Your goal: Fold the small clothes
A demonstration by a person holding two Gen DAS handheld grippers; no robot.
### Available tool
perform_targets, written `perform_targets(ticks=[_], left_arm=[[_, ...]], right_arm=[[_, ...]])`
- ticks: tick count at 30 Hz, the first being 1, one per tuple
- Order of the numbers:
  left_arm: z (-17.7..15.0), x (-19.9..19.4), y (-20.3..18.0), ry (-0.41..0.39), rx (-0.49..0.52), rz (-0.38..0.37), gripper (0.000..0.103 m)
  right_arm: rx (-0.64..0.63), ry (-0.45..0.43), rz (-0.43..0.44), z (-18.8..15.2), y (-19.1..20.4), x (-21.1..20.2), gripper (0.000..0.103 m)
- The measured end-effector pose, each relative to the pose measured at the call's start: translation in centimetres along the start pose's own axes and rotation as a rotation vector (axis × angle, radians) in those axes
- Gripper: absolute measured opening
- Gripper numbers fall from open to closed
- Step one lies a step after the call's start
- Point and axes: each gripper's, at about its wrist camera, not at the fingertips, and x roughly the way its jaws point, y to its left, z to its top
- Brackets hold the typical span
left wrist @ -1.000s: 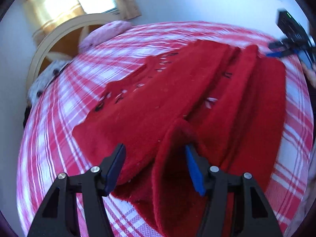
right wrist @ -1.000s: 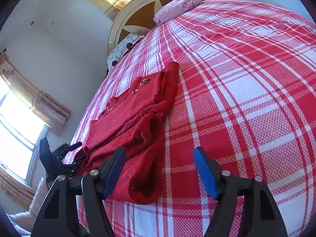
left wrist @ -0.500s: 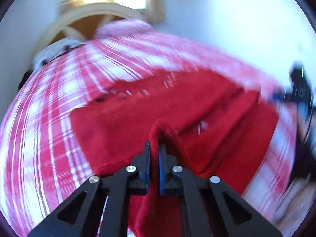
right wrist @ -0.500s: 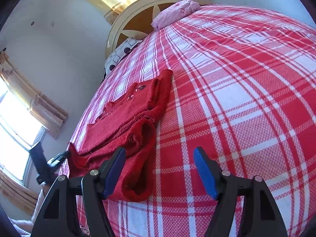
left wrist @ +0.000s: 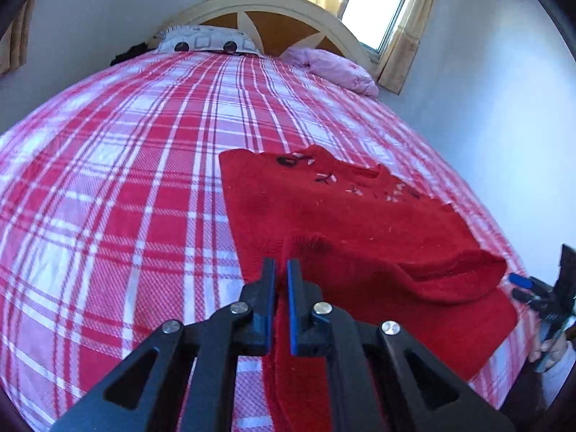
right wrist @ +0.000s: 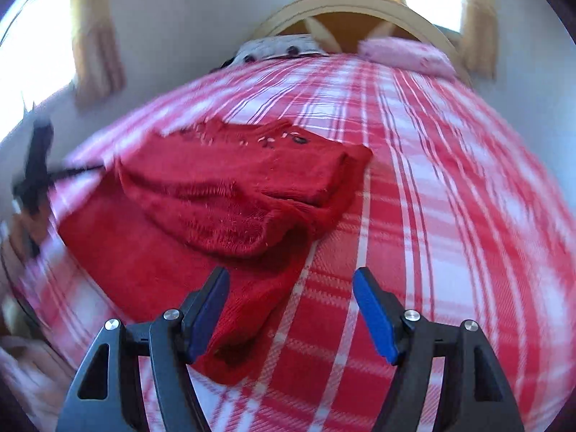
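Observation:
A small red knitted sweater (left wrist: 352, 223) with dark and white embroidery lies partly folded on the red-and-white plaid bed (left wrist: 126, 165). My left gripper (left wrist: 281, 288) is shut on a fold of the red sweater near its lower edge. In the right wrist view the sweater (right wrist: 216, 194) lies left of centre, a sleeve folded over its body. My right gripper (right wrist: 291, 306) is open and empty, just above the sweater's lower right corner. It also shows at the far right of the left wrist view (left wrist: 532, 291).
A cream arched headboard (left wrist: 288, 10), a patterned pillow (left wrist: 205, 43) and a pink pillow (left wrist: 334, 68) stand at the bed's far end. Walls and curtained windows surround the bed. The bed's right edge (left wrist: 504, 237) runs close to the sweater.
My left gripper has closed on the sweater fold and swung round, carrying the cloth. My right gripper, still open, has moved round to the sweater's lower corner.

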Motion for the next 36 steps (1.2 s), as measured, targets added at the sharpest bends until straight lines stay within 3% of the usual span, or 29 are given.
perform_targets(ticks=[3, 7, 9, 10, 11, 13, 15, 19, 21, 23, 25, 27, 29, 32, 36], left_arm=[[0.4, -0.9, 0.0, -0.018, 0.0, -0.037, 0.009], [0.9, -1.6, -1.1, -0.024, 0.064, -0.056, 0.021], [1.0, -1.7, -1.6, -0.013, 0.105, -0.056, 0.03], [1.0, -1.9, -1.7, -0.01, 0.121, -0.053, 0.04], [1.0, -2.0, -1.7, -0.009, 0.129, -0.047, 0.046], [0.8, -2.3, -1.5, -0.006, 0.134, -0.05, 0.068], [0.6, -2.5, -1.4, -0.005, 0.139, -0.087, 0.071], [0.6, -1.3, -2.9, 0.019, 0.206, -0.099, 0.071], [0.7, 0.4, -3.6, 0.053, 0.247, -0.054, 0.071], [0.6, 2.2, -3.6, 0.079, 0.257, -0.009, 0.071], [0.4, 3.8, -3.3, 0.123, 0.23, 0.002, 0.069], [0.1, 4.4, -3.2, 0.133, 0.217, 0.004, 0.064], [0.1, 4.1, -3.4, 0.114, 0.232, 0.009, 0.061], [0.0, 3.7, -2.9, 0.104, 0.211, 0.006, 0.045], [0.5, 3.4, -1.0, 0.093, 0.099, -0.033, 0.027]], right_arm=[[-0.086, -0.007, -0.044, 0.8, 0.5, 1.4, 0.072], [-0.144, -0.001, -0.032, 2.1, 0.6, 3.7, 0.07], [-0.161, 0.001, 0.003, 2.3, 0.7, 4.7, 0.046], [-0.138, 0.008, 0.025, 2.5, 0.5, 5.0, 0.035], [-0.104, 0.006, 0.034, 2.7, 0.2, 5.0, 0.031], [0.0, -0.011, 0.088, 2.9, -1.4, 4.7, 0.026], [0.159, -0.04, 0.165, 2.8, -3.7, 4.4, 0.026], [0.299, -0.065, 0.251, 2.2, -5.4, 4.0, 0.028], [0.338, -0.072, 0.265, 2.1, -5.5, 3.6, 0.037], [0.403, -0.111, 0.283, 2.0, -6.4, 2.8, 0.061], [0.459, -0.155, 0.296, 1.6, -7.5, 1.7, 0.067], [0.486, -0.183, 0.304, 1.2, -8.3, 0.7, 0.067], [0.422, -0.167, 0.279, 1.1, -7.7, 0.3, 0.067], [0.274, -0.131, 0.228, 1.3, -5.7, 0.8, 0.067], [0.049, -0.069, 0.159, 1.8, -2.5, 2.4, 0.067]])
